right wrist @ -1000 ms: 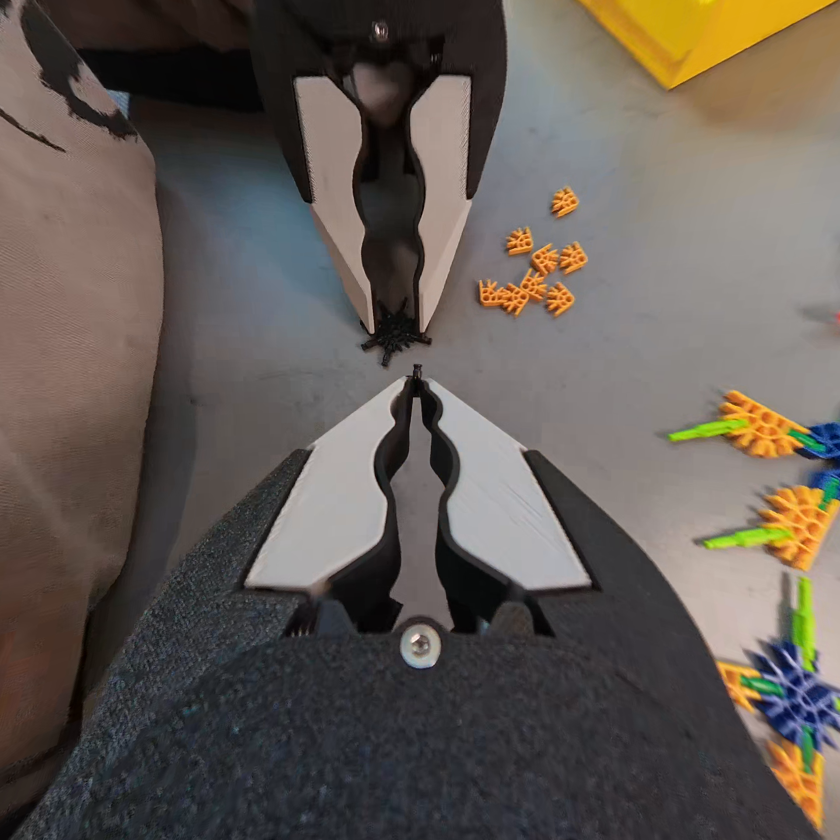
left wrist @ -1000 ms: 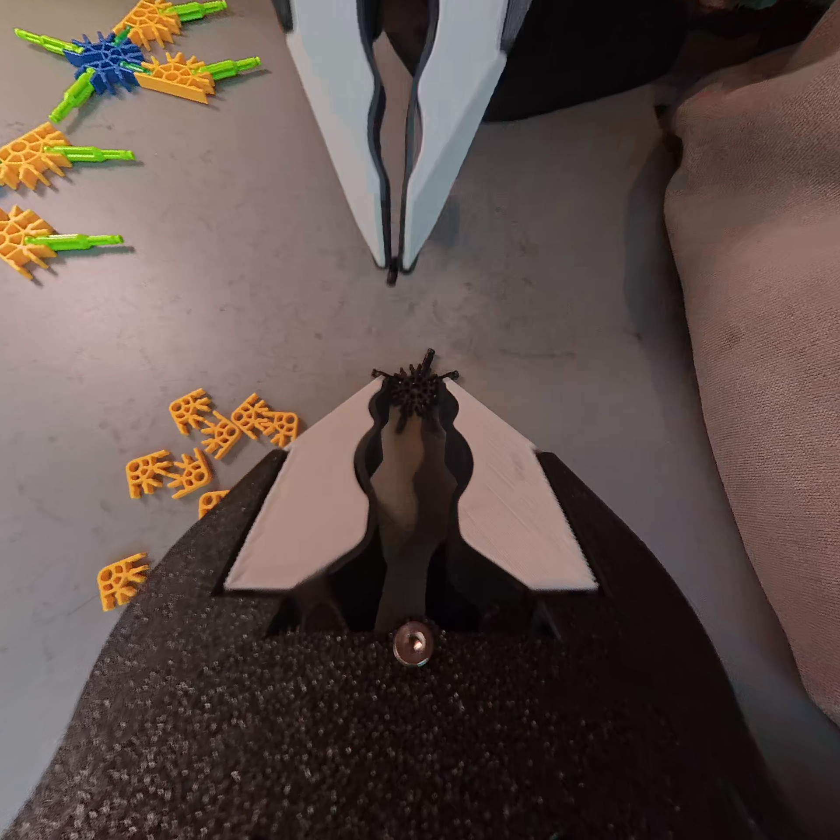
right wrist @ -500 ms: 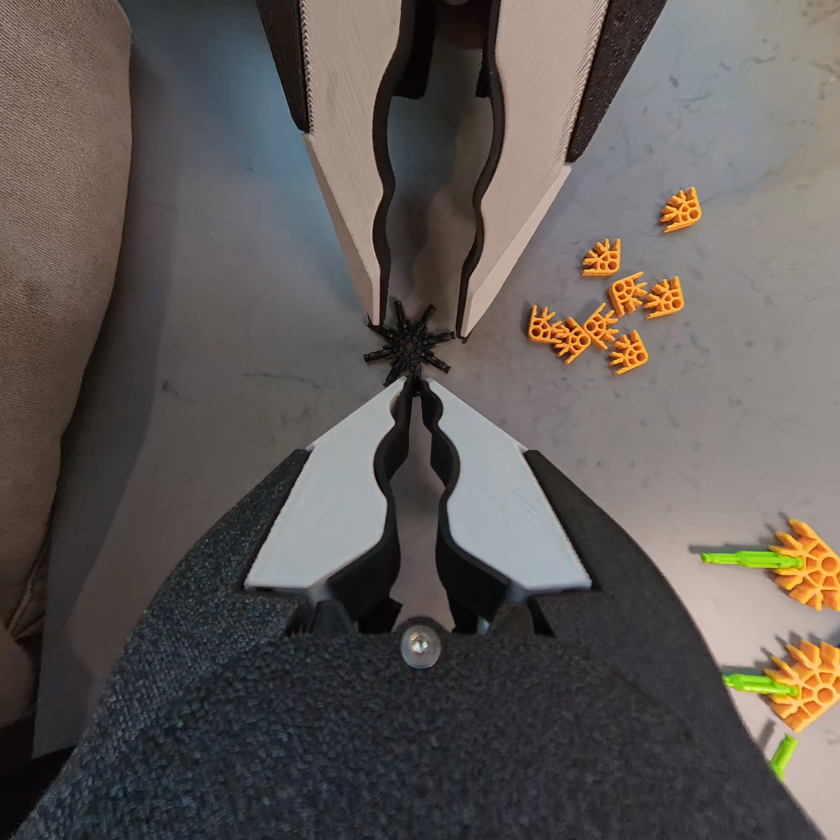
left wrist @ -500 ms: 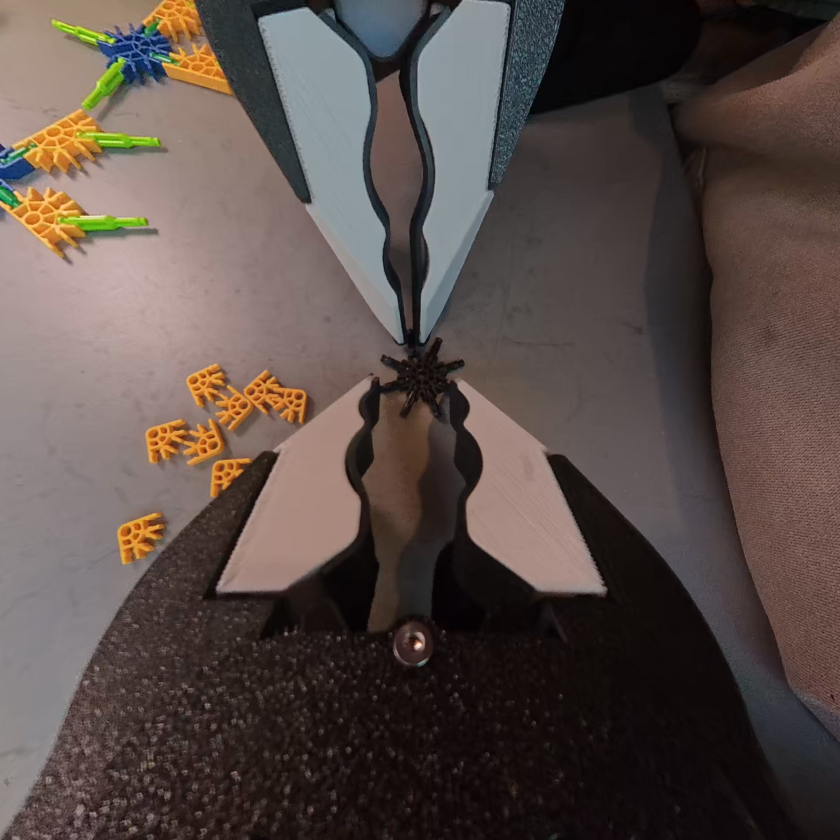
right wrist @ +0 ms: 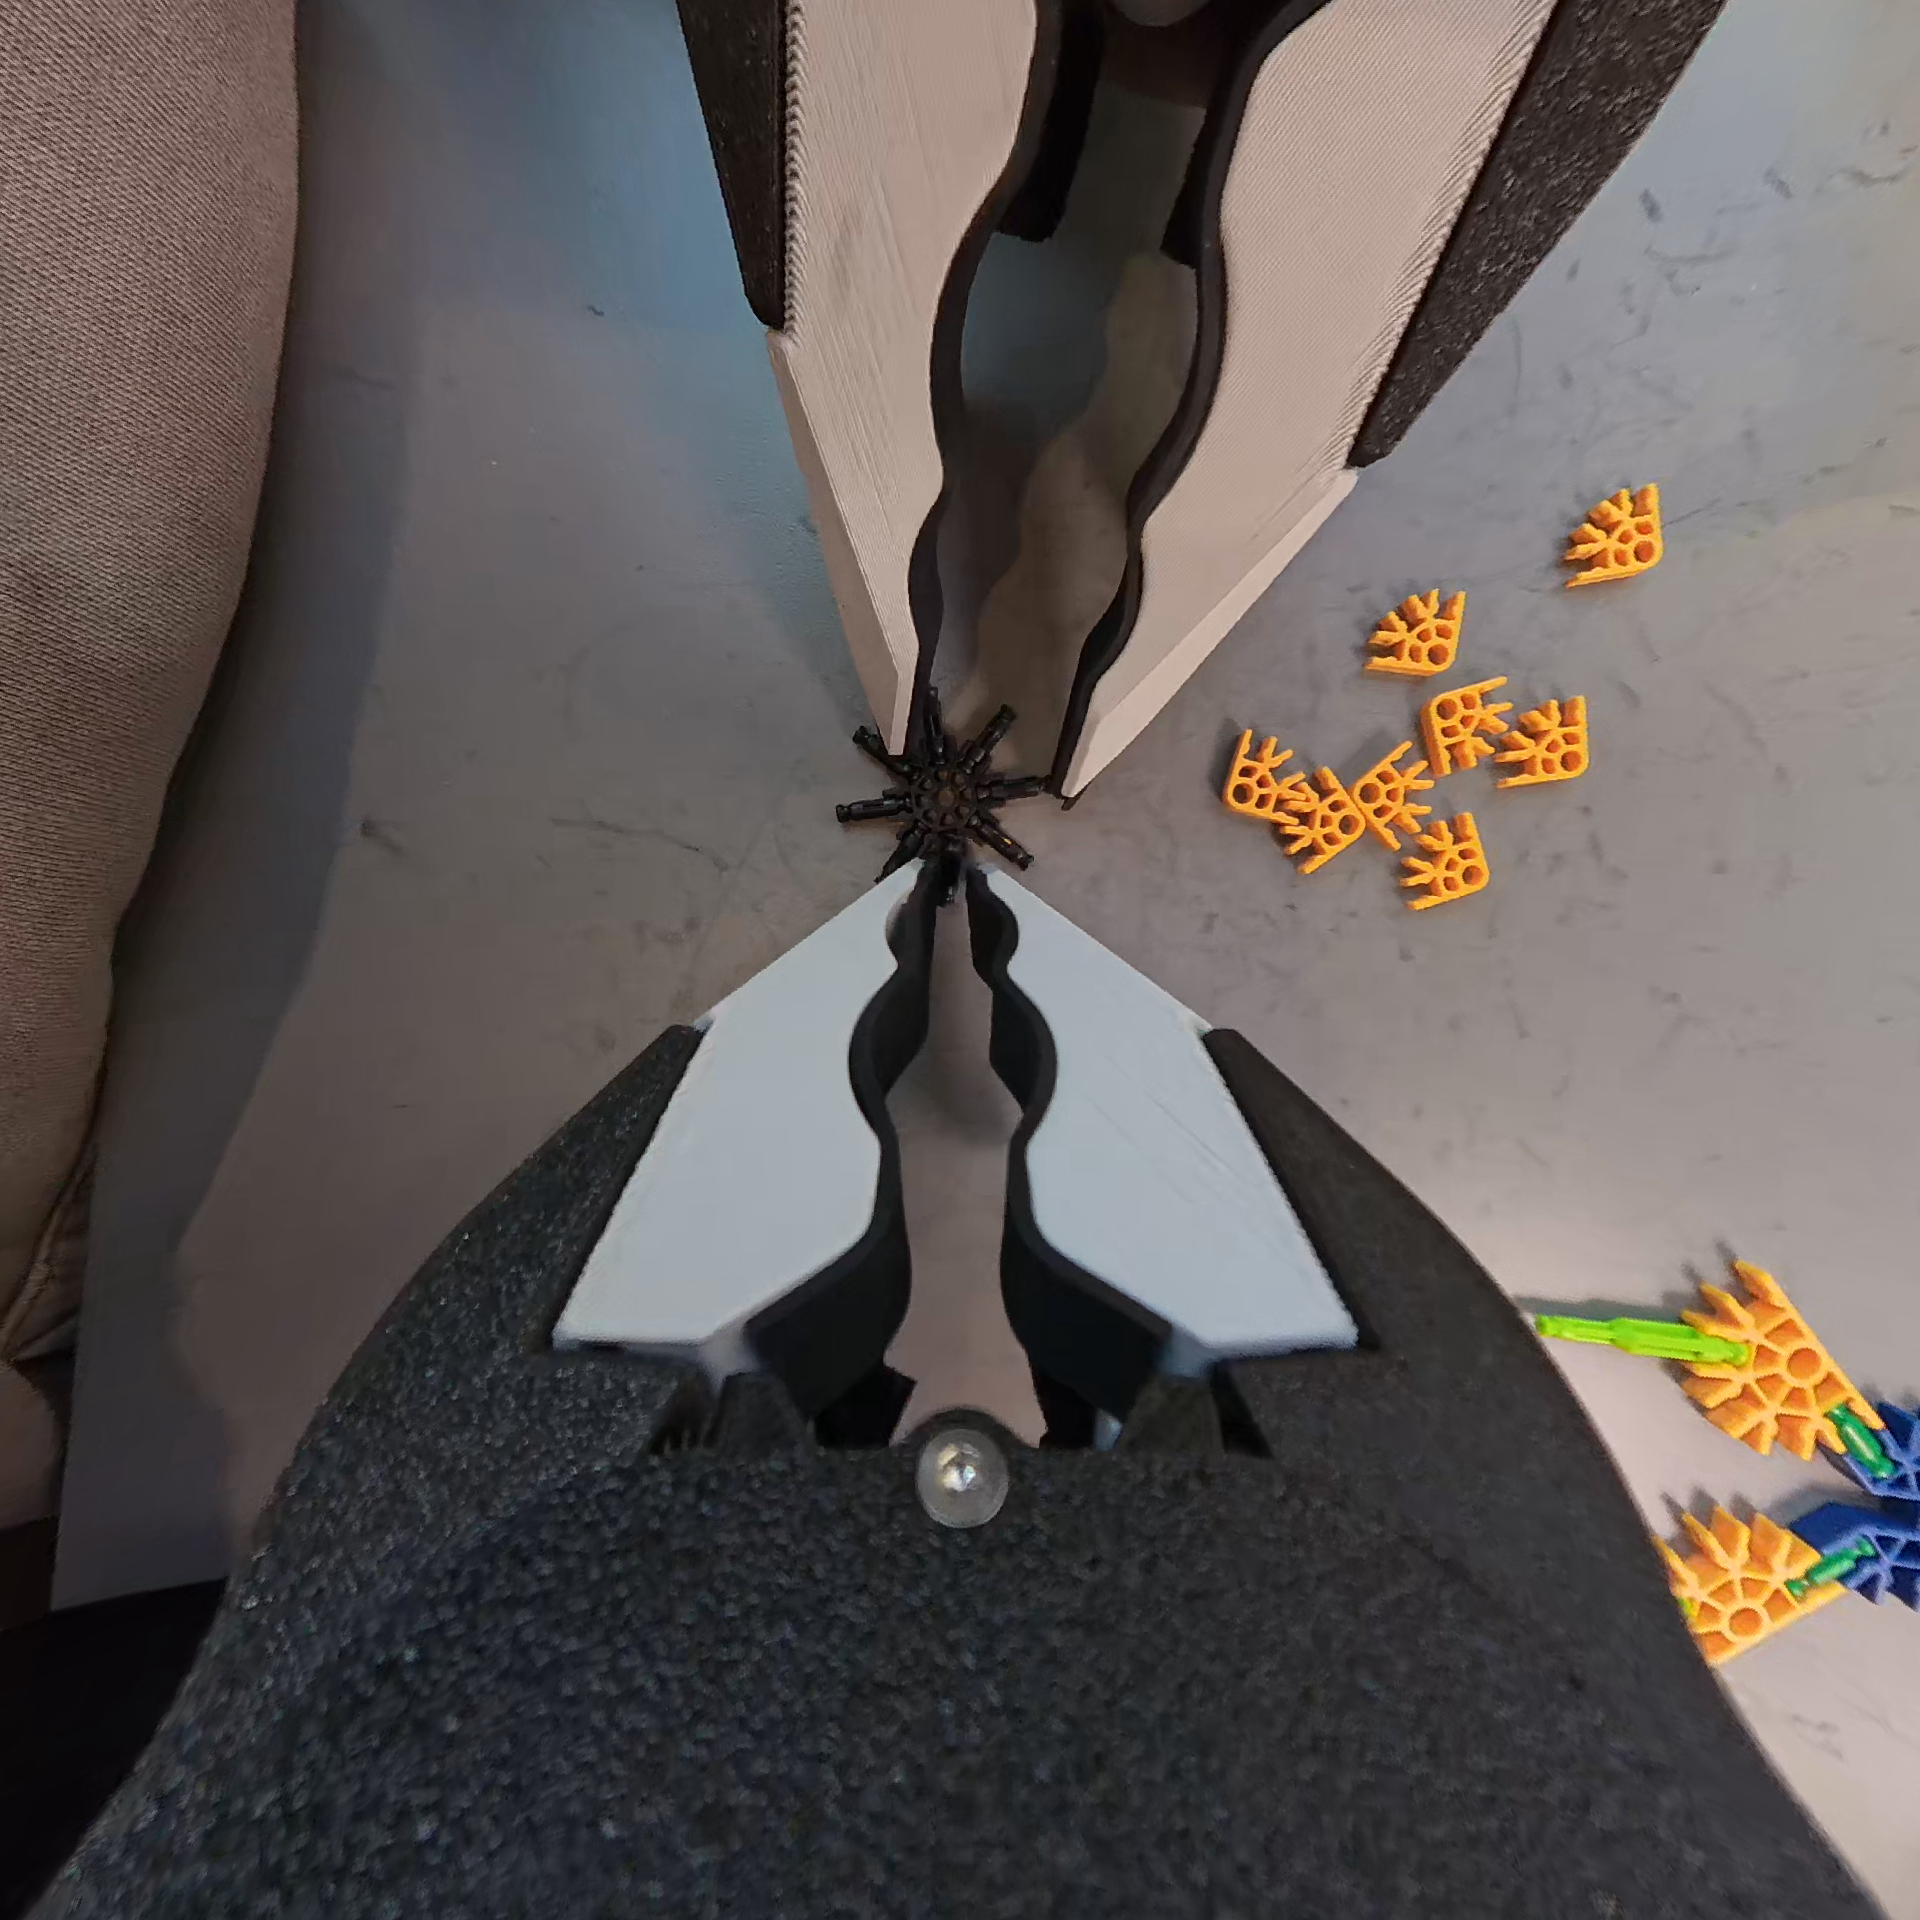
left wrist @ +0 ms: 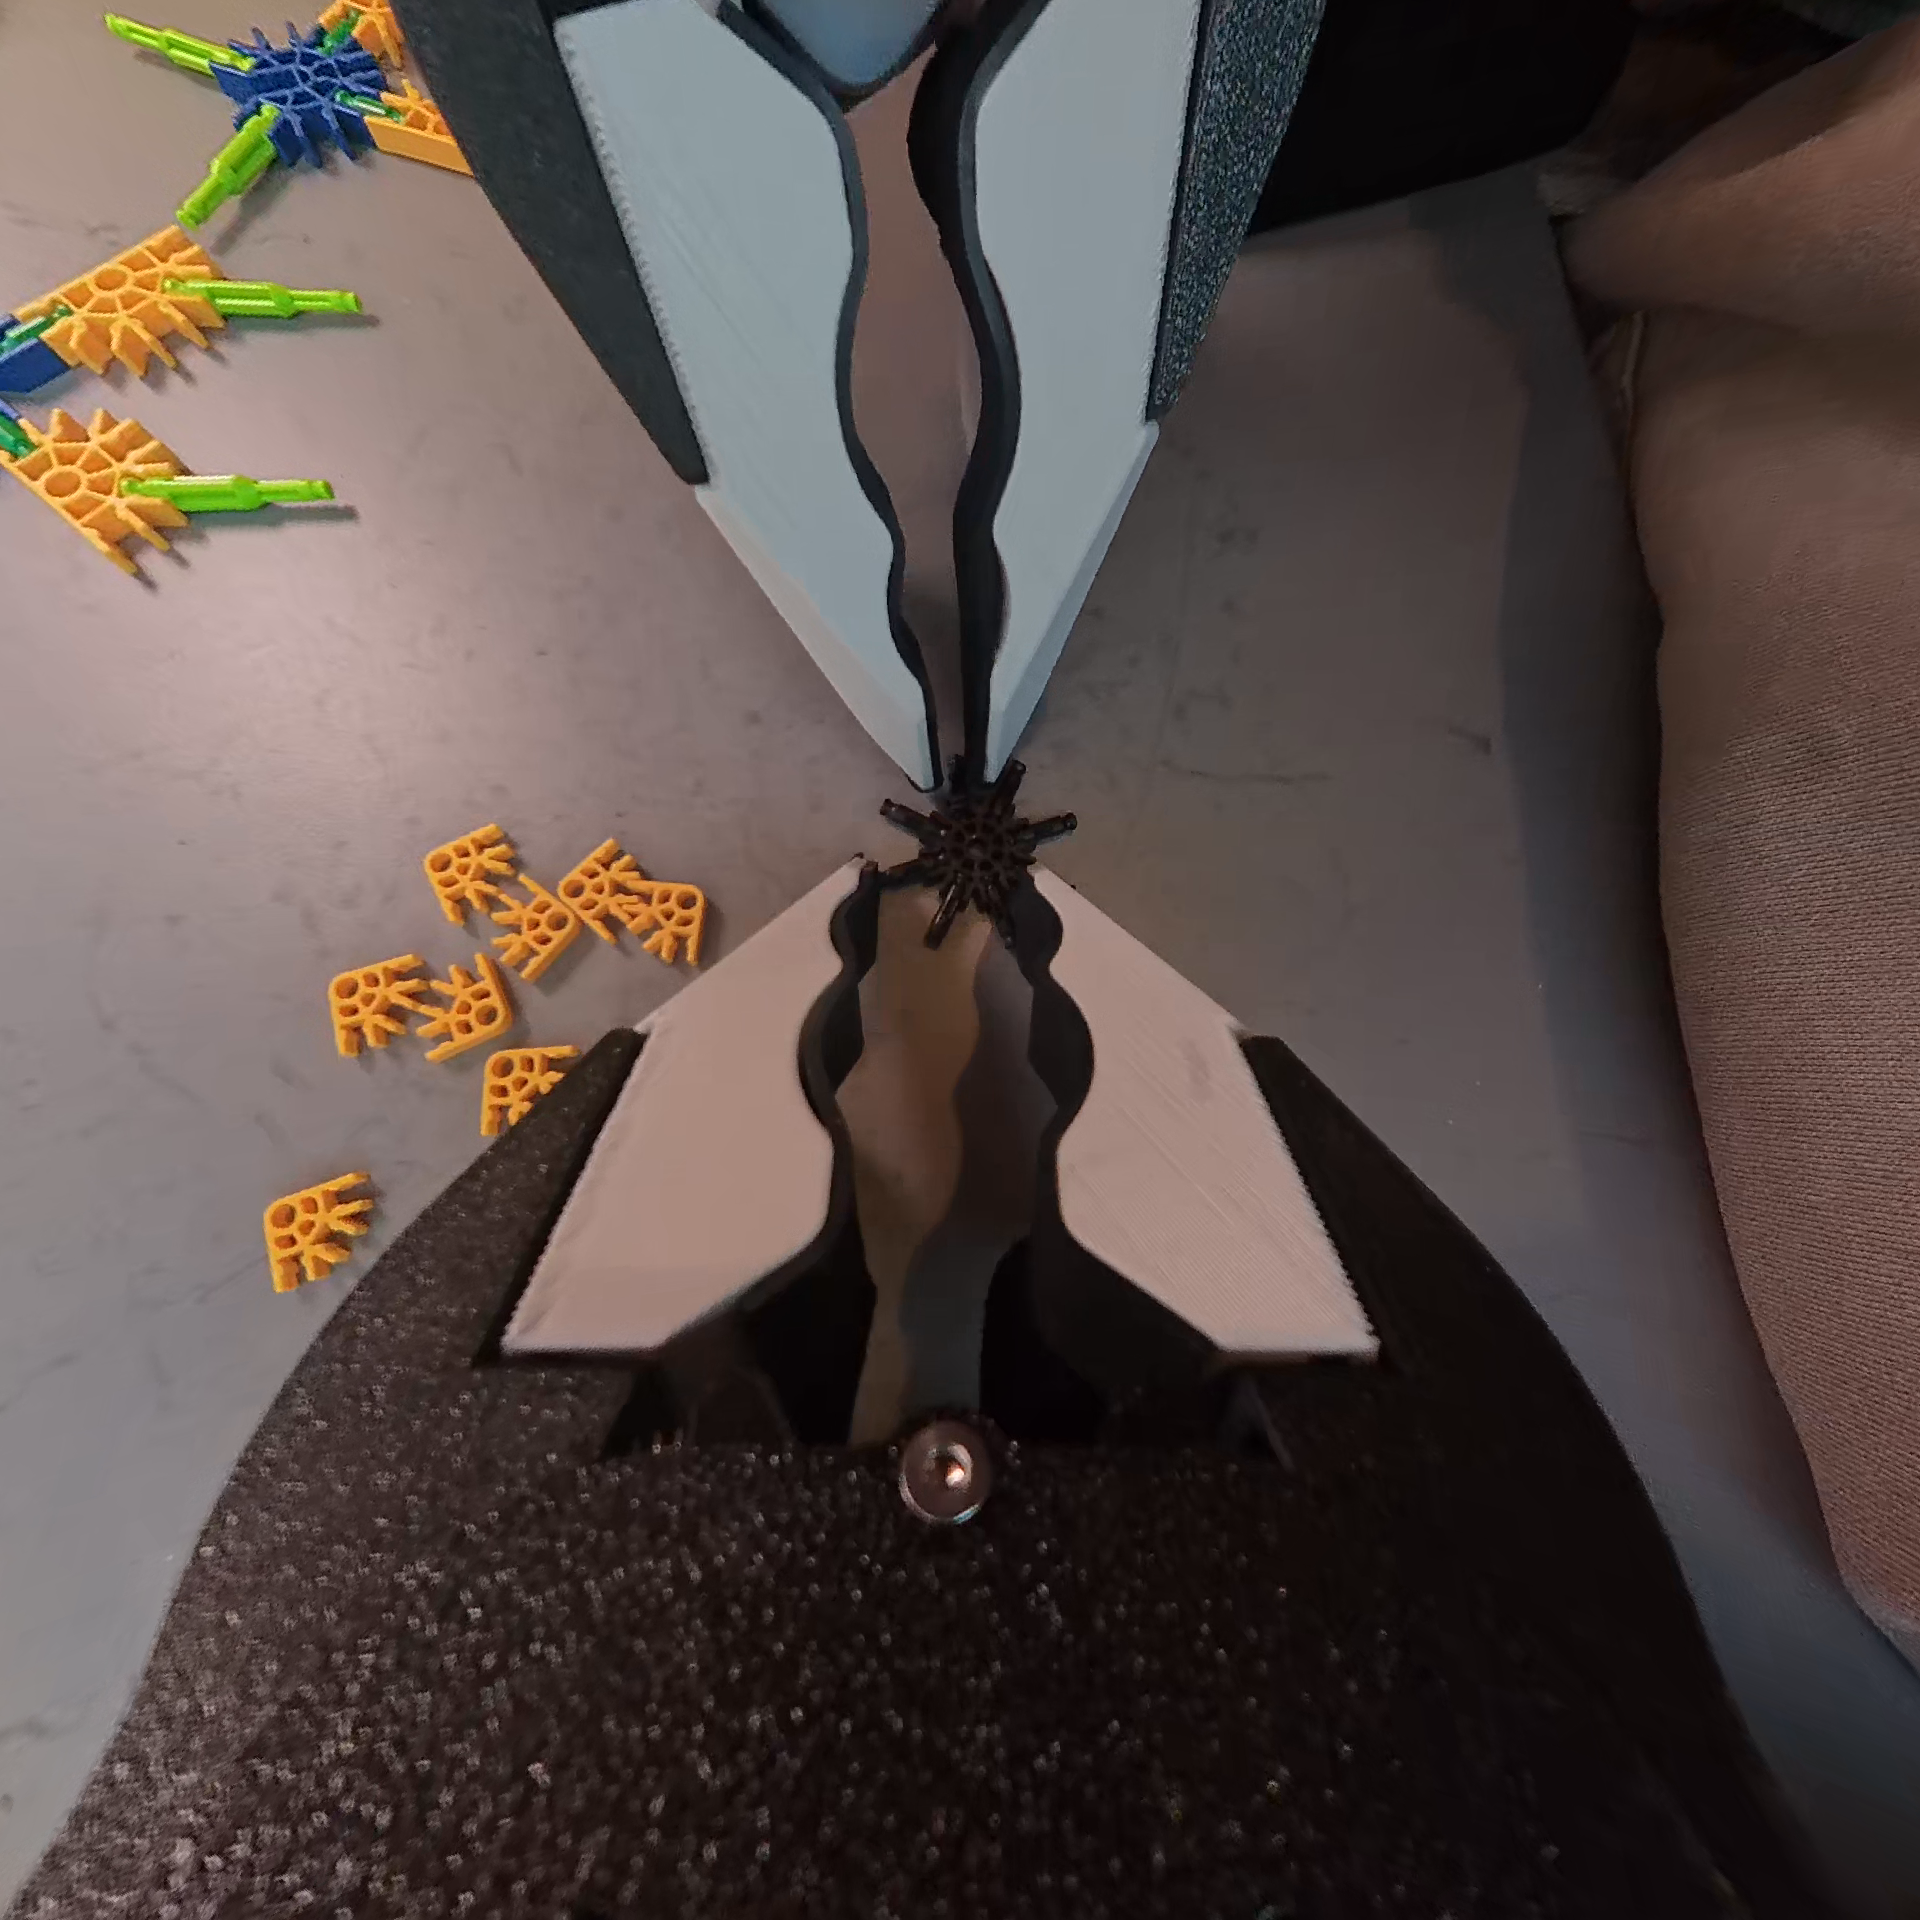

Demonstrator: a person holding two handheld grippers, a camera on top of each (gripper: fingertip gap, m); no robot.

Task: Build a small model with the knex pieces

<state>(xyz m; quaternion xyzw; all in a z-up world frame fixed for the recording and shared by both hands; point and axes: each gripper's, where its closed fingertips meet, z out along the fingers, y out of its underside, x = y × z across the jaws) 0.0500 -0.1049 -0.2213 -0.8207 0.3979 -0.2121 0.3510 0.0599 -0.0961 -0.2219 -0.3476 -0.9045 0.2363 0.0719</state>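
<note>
The two grippers meet tip to tip over a grey surface [left wrist: 312, 727], with a small black star-shaped connector [left wrist: 971, 847] between them. The left gripper [left wrist: 951, 883] has its jaws a little apart, tips at either side of the connector; whether they actually press it is hard to tell, as in the right wrist view only one tip seems to touch. The right gripper [right wrist: 943, 883] has its jaws nearly together, pinching one spoke of the connector [right wrist: 940, 798].

A scatter of loose orange connector pieces [left wrist: 520, 966] lies just beside the left gripper. Nearer one edge of the surface are orange fan pieces with green rods [left wrist: 156, 478] and a blue star connector [left wrist: 307, 78]. A beige cushion [left wrist: 1787, 831] lies along the opposite edge.
</note>
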